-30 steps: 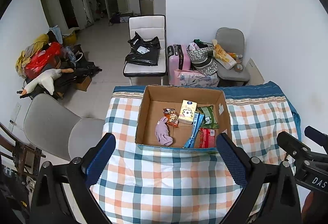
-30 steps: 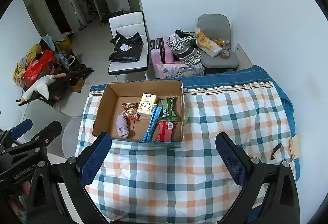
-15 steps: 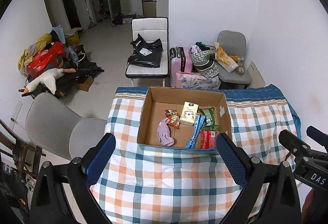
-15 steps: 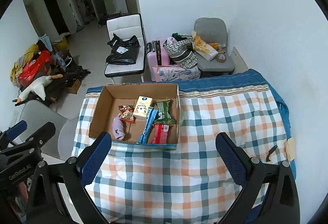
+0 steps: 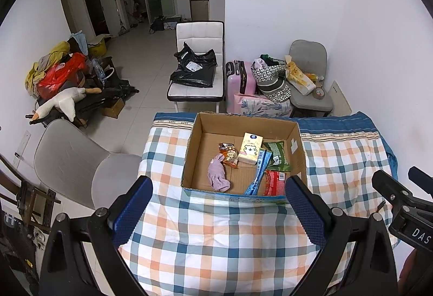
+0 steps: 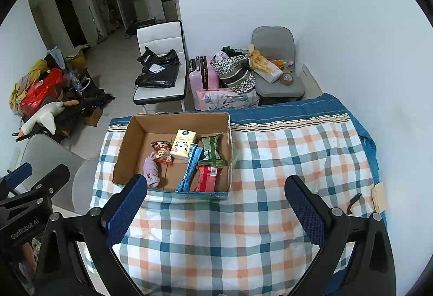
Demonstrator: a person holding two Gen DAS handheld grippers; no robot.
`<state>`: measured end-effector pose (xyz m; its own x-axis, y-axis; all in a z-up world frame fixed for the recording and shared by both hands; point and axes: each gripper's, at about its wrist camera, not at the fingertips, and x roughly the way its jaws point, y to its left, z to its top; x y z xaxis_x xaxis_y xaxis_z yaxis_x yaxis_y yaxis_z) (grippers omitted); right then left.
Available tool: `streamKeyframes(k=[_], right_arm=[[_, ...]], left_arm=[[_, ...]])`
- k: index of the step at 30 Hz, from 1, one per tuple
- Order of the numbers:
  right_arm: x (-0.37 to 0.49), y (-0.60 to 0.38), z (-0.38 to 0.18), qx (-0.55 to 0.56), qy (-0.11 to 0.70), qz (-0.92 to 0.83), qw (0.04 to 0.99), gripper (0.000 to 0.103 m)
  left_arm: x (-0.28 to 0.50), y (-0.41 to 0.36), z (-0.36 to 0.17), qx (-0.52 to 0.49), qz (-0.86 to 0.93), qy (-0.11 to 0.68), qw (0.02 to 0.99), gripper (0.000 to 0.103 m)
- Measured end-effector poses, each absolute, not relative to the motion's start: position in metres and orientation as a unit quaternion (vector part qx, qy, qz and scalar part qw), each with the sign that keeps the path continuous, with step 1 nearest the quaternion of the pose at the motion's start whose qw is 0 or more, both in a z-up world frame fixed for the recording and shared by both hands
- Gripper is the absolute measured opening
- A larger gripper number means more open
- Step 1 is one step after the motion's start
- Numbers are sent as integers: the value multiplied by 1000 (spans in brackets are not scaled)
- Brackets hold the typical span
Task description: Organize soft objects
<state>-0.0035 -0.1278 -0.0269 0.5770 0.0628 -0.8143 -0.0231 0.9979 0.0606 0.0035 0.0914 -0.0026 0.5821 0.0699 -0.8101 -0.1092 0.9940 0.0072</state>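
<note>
An open cardboard box stands on a plaid-covered table. Inside lie a purple sock, a yellow tissue pack, an orange snack bag, a green packet, a blue packet and a red packet. My left gripper is open and empty, above the table in front of the box. My right gripper is open and empty, in front of the box and to its right.
A grey chair stands left of the table. Beyond it are a white chair with black bags, a pink suitcase, a grey chair with bags and a clutter pile with a plush goose. A wall runs along the right.
Both grippers have drawn back and risen slightly, so the box and table look a little farther away. Both stay open and empty.
</note>
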Motion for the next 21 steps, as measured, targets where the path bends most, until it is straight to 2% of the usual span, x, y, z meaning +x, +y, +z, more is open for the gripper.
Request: streamKeyframes(k=[21], right_arm=[[-11, -129, -30, 18, 462, 31, 886, 103]], left_arm=[[2, 92, -3, -23, 50, 456, 889, 100]])
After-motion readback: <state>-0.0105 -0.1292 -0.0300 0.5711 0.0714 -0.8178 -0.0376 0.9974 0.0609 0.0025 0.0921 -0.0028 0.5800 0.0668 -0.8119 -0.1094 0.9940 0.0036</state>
